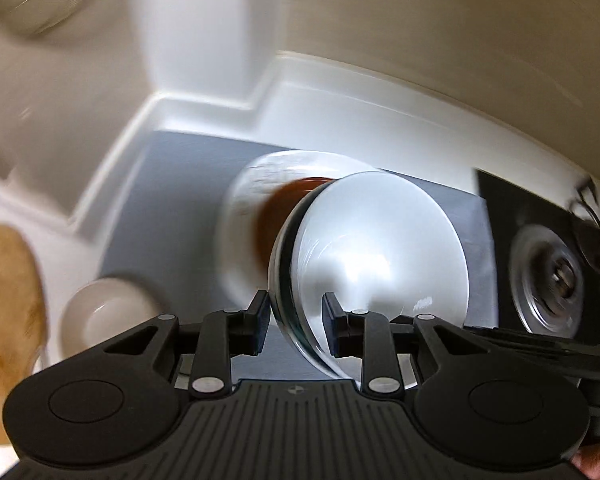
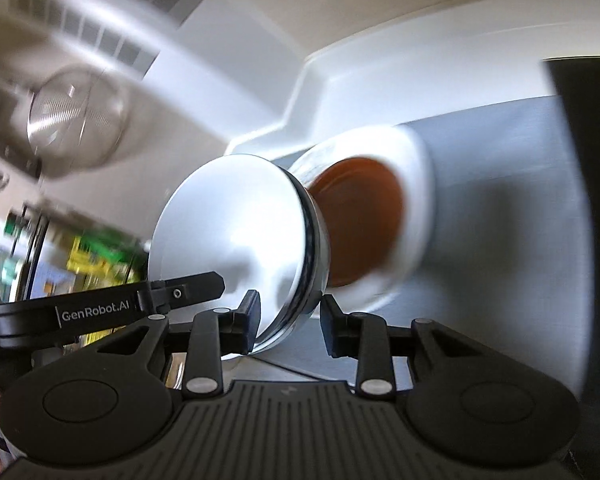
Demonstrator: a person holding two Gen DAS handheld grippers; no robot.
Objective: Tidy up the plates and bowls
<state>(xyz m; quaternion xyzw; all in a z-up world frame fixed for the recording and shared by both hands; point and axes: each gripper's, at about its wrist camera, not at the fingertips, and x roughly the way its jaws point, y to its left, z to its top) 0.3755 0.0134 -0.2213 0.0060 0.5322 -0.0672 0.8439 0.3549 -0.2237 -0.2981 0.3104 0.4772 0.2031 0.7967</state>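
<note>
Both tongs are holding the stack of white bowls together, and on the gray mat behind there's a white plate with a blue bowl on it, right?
Almost. The left tongs and right tongs do both hold the stack of white bowls. But the bowl on the white plate is reddish brown, not blue, as the right wrist view shows.

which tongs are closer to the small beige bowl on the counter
Left. The small beige bowl sits just beyond the left tongs, off to their side. The right tongs hold the stacked bowls' opposite rim.

Motion blur smears the brown-centred plate (image 1: pixel 260 208) mid-frame and the mesh strainer (image 1: pixel 40 0) cut off at upper left.
</note>
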